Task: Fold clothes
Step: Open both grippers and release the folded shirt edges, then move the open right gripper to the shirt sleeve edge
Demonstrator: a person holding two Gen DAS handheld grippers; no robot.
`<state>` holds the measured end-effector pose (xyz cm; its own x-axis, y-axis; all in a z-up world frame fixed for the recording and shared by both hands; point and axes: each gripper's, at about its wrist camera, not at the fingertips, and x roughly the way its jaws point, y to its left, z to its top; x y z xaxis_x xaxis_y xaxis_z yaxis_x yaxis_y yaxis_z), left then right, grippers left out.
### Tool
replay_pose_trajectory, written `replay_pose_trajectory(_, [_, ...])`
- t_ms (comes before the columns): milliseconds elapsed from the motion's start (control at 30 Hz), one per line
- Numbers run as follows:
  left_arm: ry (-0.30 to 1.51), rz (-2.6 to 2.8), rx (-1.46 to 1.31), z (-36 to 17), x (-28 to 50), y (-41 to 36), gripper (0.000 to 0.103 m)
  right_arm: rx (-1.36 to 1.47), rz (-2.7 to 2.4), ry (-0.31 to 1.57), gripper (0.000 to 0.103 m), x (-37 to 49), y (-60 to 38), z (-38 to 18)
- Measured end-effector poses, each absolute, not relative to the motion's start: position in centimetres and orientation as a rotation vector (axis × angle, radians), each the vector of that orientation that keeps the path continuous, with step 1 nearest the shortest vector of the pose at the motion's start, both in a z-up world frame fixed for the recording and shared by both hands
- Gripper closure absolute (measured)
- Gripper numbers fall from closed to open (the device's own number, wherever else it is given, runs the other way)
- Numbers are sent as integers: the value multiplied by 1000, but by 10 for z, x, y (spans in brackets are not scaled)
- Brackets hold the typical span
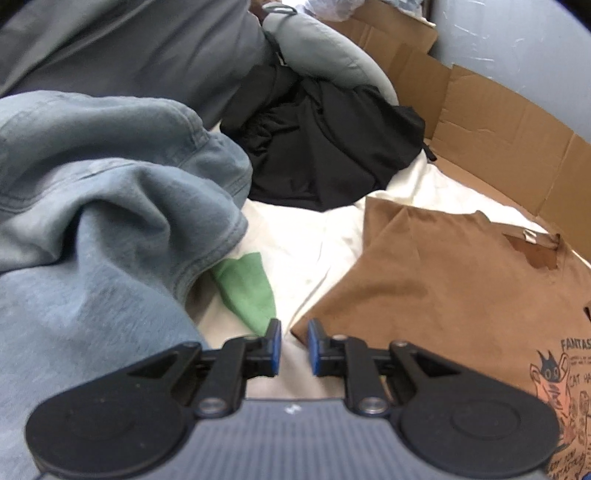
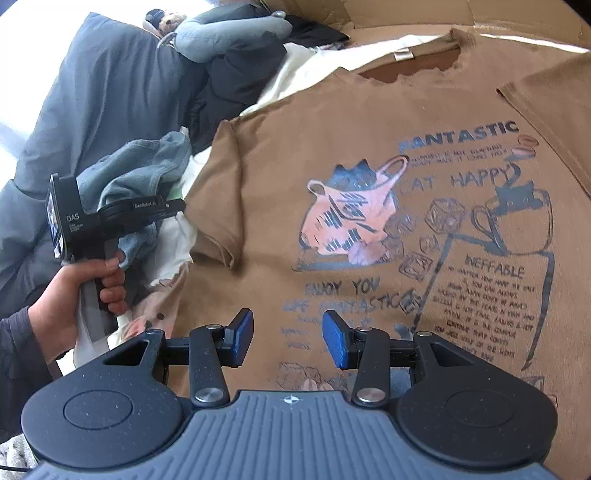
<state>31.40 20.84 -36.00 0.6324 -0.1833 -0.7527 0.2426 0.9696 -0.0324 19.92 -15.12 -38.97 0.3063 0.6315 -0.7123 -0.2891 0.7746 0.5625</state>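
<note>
On the far left of the right wrist view, a hand (image 2: 79, 284) holds the left gripper (image 2: 177, 204), a black tool with "DAS" and "GenRobot.AI" printed on it. It sits in front of a bunched-up blue-grey sweater (image 2: 147, 166). In its own view its blue pads (image 1: 275, 347) stand a little apart with nothing between them, low over a white sheet (image 1: 325, 240), and a green cloth (image 1: 247, 291) pokes out from under the sweater just ahead. To the right lies the brown T-shirt (image 2: 388, 177), spread flat with its picture side up. It runs long from the neck hole at the far end – by the cardboard (image 2: 406, 11) – down to the near end under the right gripper (image 2: 288, 338). The words on it read "FANTASTIC", "CAT HAPPY", "INEFFABLE" and "ENJOY YOU", next to drawings of cats in a bag and a cup. The smaller lines are too tiny to read. The right gripper is wide open, hanging over the lower part of the shirt – holding nothing.
</note>
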Motion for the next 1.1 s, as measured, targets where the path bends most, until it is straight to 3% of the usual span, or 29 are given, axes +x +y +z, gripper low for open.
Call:
replay_pose_trajectory(133, [859, -250, 96, -369, 320, 204, 84, 367, 622, 1117, 54, 199, -151, -392])
replay_pose_trajectory(267, [866, -286, 122, -380, 322, 199, 67, 370, 628, 1118, 54, 200, -150, -391])
replay_pose_trajectory(433, [865, -300, 157, -387, 322, 193, 62, 354, 635, 1111, 54, 202, -147, -390])
replay_pose_trajectory(533, [864, -310, 171, -389, 323, 190, 64, 354, 633, 1117, 54, 201, -147, -391])
replay_pose_trajectory(600, [860, -324, 187, -389, 322, 189, 72, 355, 634, 1119, 54, 201, -148, -392])
replay_pose_trajectory(633, [864, -338, 182, -388, 322, 190, 86, 355, 635, 1119, 54, 200, -148, -392])
replay_pose_trajectory(667, [869, -350, 174, -387, 321, 190, 93, 355, 636, 1119, 54, 200, -148, -392])
replay_pose_trajectory(1100, [840, -460, 88, -339, 310, 182, 95, 326, 703, 1002, 54, 232, -120, -366])
